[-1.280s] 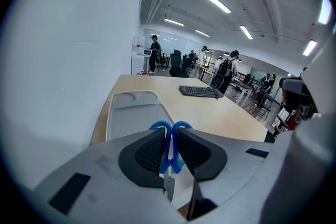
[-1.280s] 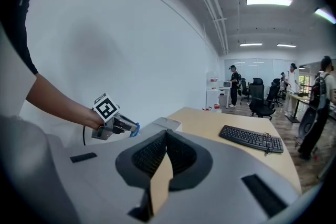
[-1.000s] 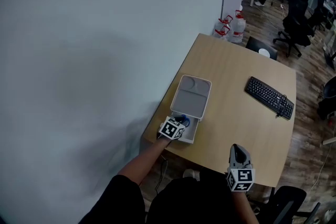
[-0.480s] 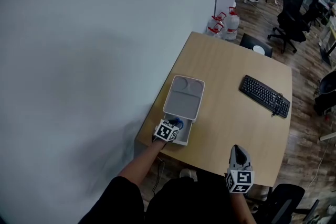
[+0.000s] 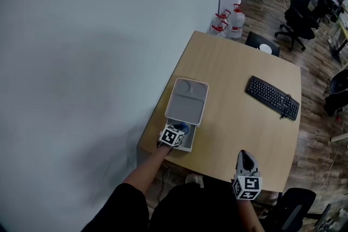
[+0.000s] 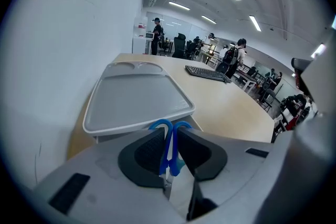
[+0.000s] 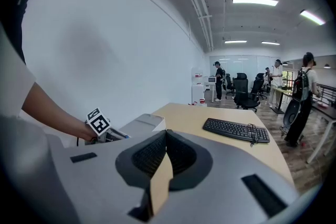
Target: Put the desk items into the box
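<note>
One pair of blue-handled scissors (image 6: 160, 125) is clamped in the left claw (image 6: 169, 140) at one grey-lidded white box (image 5: 187, 99); the right claw (image 7: 166, 136) is closed, empty.

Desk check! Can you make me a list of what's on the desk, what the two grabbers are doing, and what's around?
Surface: wooden desk standing against a pale wall.
Job's things: white box near the desk's near left corner. Its grey lid sits shifted toward the far end, so the near end is open. Blue scissors are at that opening.
Clutter: black keyboard on the desk's right side.
Grippers: left gripper shut on the blue scissors. Right gripper shut and empty, by the desk's near edge.
Cables: a cord bunched on the keyboard.
Surroundings: water jugs beyond the desk, office chairs, and people far off.
</note>
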Available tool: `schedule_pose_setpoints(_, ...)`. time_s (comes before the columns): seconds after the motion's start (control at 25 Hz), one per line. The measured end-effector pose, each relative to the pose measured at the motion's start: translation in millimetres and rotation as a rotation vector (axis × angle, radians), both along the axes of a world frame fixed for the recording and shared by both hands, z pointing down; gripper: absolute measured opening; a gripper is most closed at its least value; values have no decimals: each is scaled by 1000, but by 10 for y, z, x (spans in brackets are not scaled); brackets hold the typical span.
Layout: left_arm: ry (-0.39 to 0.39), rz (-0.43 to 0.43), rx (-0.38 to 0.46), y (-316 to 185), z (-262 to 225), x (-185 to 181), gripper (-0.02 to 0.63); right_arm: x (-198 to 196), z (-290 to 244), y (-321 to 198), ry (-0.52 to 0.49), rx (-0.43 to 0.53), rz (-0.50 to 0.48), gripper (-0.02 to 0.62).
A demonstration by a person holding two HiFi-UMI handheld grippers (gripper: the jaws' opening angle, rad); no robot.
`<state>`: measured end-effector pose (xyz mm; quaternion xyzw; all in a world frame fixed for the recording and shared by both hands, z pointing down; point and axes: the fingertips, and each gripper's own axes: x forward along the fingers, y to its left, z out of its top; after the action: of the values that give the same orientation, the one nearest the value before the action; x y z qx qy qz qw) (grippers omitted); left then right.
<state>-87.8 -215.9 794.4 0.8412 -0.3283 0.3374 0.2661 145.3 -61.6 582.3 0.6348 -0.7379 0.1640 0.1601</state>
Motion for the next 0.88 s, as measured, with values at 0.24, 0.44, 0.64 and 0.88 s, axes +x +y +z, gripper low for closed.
schedule_pose_setpoints(0.24, -24, 29, -41, 28, 123, 100, 75, 25, 19, -49, -9, -3, 2, 60)
schedule_pose_setpoints(0.44, -51, 61, -55, 41, 197, 184, 76, 64, -27, -73, -4, -5, 12, 60)
schedule_pose_setpoints(0.64, -59, 41, -90, 14, 331, 171, 77, 126, 20, -43, -1, -13, 29, 60)
schedule_pose_setpoints(0.88, -92, 69, -87, 56, 427, 153, 77, 170, -13, -49, 1, -9, 39, 60)
